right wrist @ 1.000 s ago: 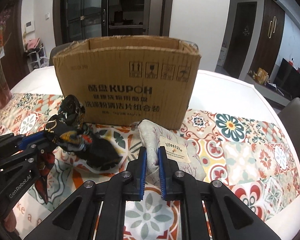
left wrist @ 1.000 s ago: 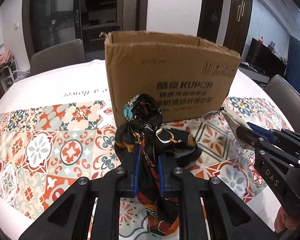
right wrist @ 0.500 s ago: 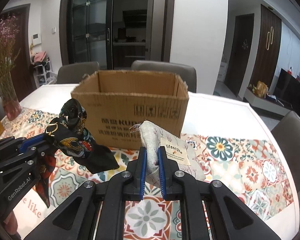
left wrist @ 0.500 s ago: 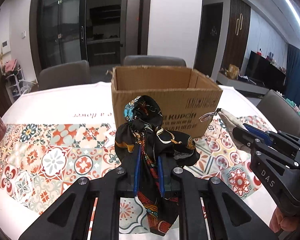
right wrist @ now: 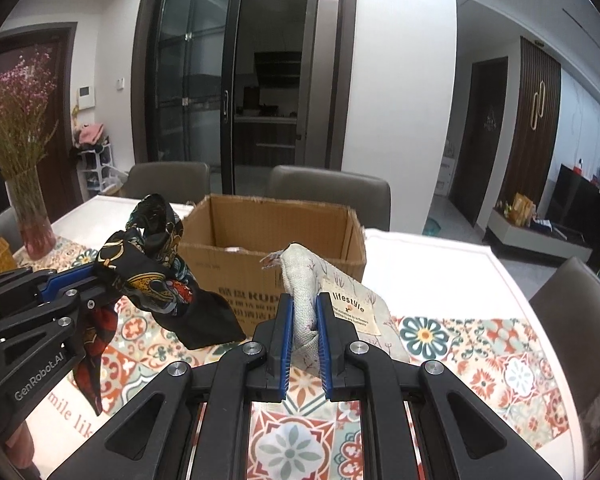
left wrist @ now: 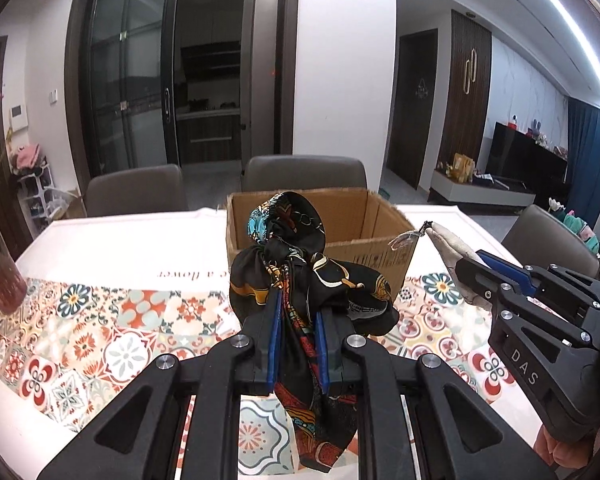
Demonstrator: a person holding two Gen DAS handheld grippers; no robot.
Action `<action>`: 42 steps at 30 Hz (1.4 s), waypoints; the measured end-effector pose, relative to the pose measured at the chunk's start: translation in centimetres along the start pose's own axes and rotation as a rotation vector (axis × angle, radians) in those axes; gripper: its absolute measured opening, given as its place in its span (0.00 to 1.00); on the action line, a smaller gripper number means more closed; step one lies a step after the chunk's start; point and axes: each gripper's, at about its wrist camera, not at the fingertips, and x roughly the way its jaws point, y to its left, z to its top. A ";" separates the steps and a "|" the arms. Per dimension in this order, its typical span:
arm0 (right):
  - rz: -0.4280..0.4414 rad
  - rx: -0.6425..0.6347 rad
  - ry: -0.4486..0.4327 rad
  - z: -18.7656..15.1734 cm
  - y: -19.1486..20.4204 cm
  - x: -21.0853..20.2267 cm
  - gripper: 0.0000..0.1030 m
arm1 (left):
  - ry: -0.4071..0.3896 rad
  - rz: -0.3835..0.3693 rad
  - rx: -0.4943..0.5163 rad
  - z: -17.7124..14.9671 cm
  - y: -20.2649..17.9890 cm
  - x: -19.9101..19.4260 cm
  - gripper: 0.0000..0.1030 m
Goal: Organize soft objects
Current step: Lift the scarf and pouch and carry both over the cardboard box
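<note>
Cardboard box (right wrist: 272,248) sits ahead, below both loads: left gripper (left wrist: 296,336) clenched on scarf (left wrist: 300,272), right gripper (right wrist: 303,332) on pouch (right wrist: 304,292).

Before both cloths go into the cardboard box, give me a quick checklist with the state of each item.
1. Left gripper shut on the black patterned scarf: ok.
2. Right gripper shut on the beige cloth pouch: ok.
3. Cardboard box open at the top: ok.
4. Both cloths lifted off the tiled tablecloth: ok.
5. Room left inside the box: cannot tell, only something pale shows at the bottom.
6. Scarf tail clear of the box rim: cannot tell.
</note>
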 end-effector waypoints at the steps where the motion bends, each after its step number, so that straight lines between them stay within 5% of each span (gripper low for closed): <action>1: 0.000 -0.003 -0.008 0.3 0.0 -0.2 0.12 | -0.006 0.001 0.002 0.2 -0.1 -0.1 0.16; 20: -0.015 -0.099 -0.181 6.2 0.9 -1.8 0.12 | -0.134 -0.019 0.070 6.1 0.2 -1.0 0.16; 42: -0.047 -0.255 -0.260 10.2 3.5 5.0 0.12 | -0.159 -0.026 0.160 10.6 0.2 5.4 0.16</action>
